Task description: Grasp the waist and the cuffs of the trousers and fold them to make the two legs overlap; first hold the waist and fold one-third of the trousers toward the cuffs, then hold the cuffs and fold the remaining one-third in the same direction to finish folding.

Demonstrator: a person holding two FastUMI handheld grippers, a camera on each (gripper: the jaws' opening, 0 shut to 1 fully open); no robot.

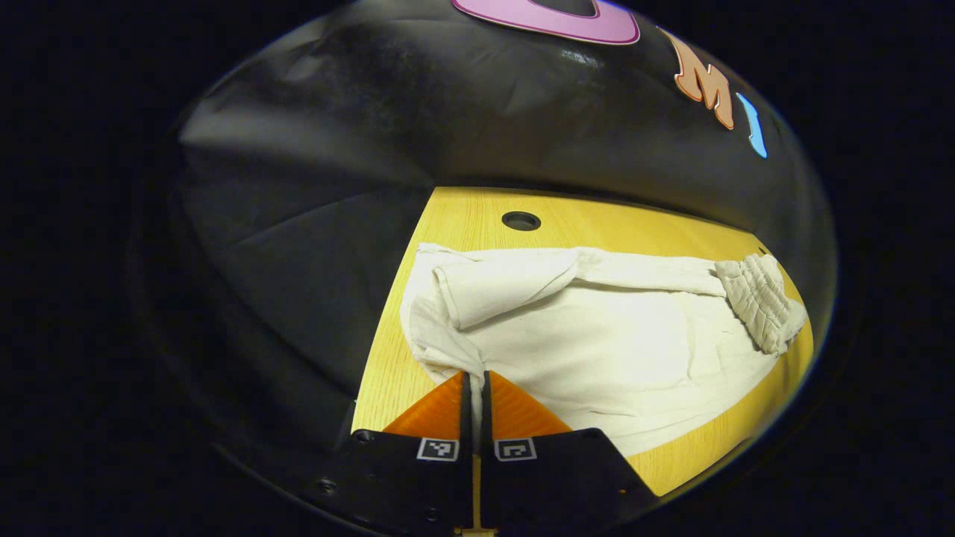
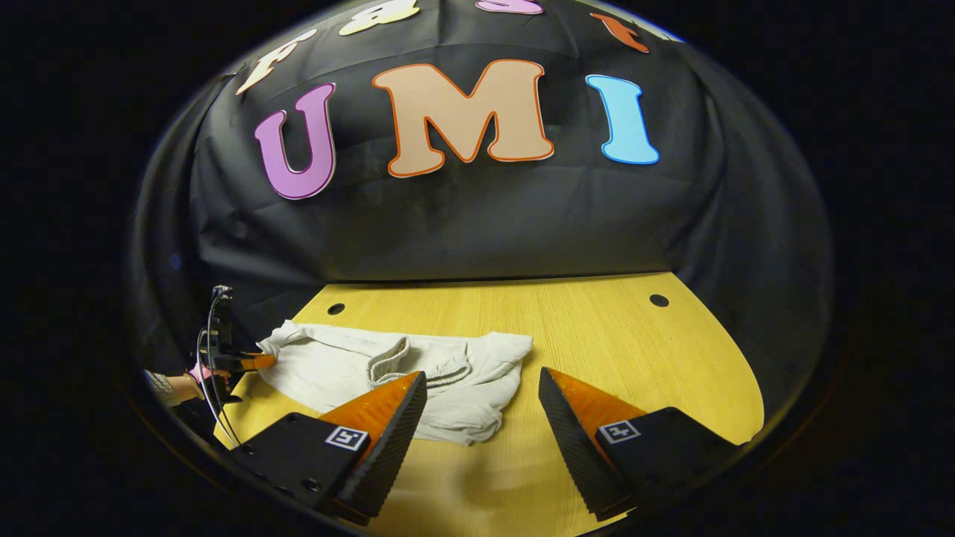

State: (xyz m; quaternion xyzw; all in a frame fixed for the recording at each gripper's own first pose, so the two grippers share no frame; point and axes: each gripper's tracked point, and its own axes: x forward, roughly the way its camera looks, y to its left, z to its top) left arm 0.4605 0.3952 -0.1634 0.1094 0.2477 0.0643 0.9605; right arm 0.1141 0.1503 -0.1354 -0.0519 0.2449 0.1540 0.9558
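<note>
The trousers (image 2: pixel 418 377) lie lengthwise across the worktop (image 2: pixel 597 328), ribbed waist (image 2: pixel 392 358) doubled over mid-garment; the left hand-held gripper (image 1: pixel 475 380) is pressed together on cloth at the far-left end, seemingly the cuffs; the right hand-held gripper (image 2: pixel 481 391) hangs spread wide and empty just short of the garment's right edge; the long axis runs between the two, so the left one looks best placed for the next fold

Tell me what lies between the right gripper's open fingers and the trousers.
In the right gripper view, the right gripper hangs open just short of the trousers. Between its fingers lies bare wooden table and the garment's near edge, nothing else.
</note>
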